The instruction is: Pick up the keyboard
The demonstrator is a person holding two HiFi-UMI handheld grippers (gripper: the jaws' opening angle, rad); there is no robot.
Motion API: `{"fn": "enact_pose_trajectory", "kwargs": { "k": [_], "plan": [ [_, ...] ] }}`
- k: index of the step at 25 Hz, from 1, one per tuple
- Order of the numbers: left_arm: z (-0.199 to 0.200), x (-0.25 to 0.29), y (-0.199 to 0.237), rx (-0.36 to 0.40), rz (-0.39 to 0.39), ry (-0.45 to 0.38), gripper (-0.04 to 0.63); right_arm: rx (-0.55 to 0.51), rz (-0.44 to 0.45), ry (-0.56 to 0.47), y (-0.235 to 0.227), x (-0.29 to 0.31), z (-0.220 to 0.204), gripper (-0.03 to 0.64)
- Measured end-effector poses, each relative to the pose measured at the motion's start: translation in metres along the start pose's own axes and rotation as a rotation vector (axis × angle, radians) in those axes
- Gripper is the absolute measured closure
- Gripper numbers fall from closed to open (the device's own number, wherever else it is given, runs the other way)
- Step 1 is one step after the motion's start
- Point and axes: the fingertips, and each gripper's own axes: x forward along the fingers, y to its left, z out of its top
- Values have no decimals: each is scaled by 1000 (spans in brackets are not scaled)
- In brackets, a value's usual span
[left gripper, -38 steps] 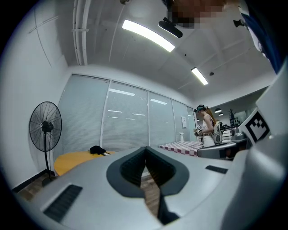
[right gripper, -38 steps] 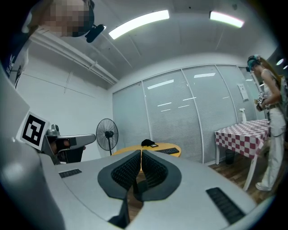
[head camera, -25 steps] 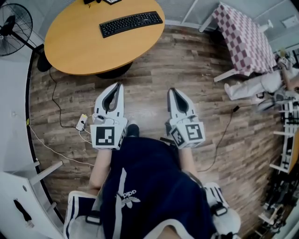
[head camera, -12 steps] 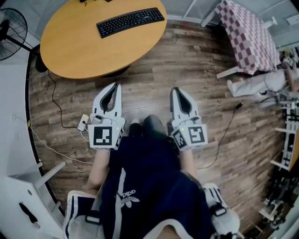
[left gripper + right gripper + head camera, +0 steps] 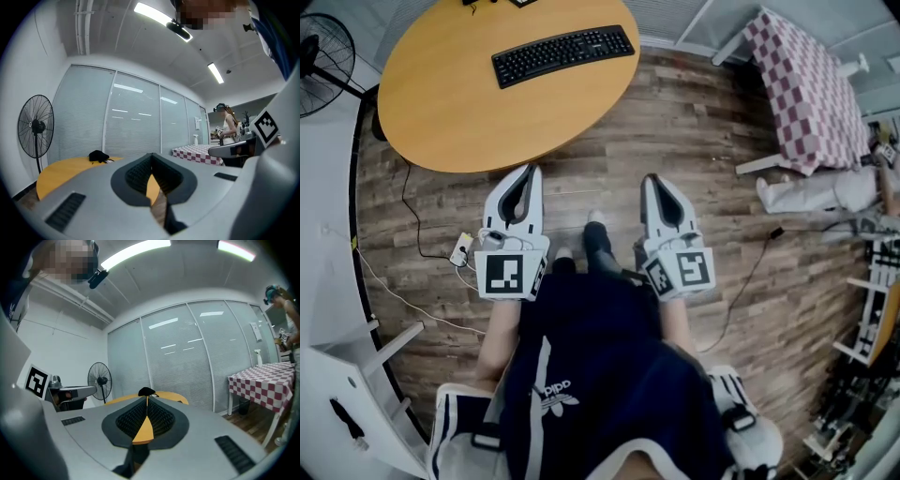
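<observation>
Table (image 5: 459,112) has drawn nearer; left claw (image 5: 532,170), right claw (image 5: 649,179) closed, empty; keyboard (image 5: 562,54), fan (image 5: 321,52) beyond.

Standing fan (image 5: 323,52), checkered tablecloth (image 5: 811,84).

Bright ceiling lights (image 5: 150,12), fisheye distortion, dark corners

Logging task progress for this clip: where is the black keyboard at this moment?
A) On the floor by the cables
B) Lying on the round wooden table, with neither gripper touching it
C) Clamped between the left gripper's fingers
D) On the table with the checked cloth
B: the keyboard lies flat on the round table, while the left gripper and right gripper are short of it, shut and empty.
</observation>
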Motion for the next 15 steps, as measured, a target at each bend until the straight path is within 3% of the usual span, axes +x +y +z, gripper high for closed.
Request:
{"fn": "enact_pose_trajectory", "kwargs": {
  "k": [5, 15],
  "plan": [
    [7, 45, 5, 44, 48, -4, 591, -26, 69, -1, -31, 47, 17, 607],
    [20, 107, 4, 38, 146, -40, 591, -35, 142, 2, -88, 101, 31, 607]
  ]
}}
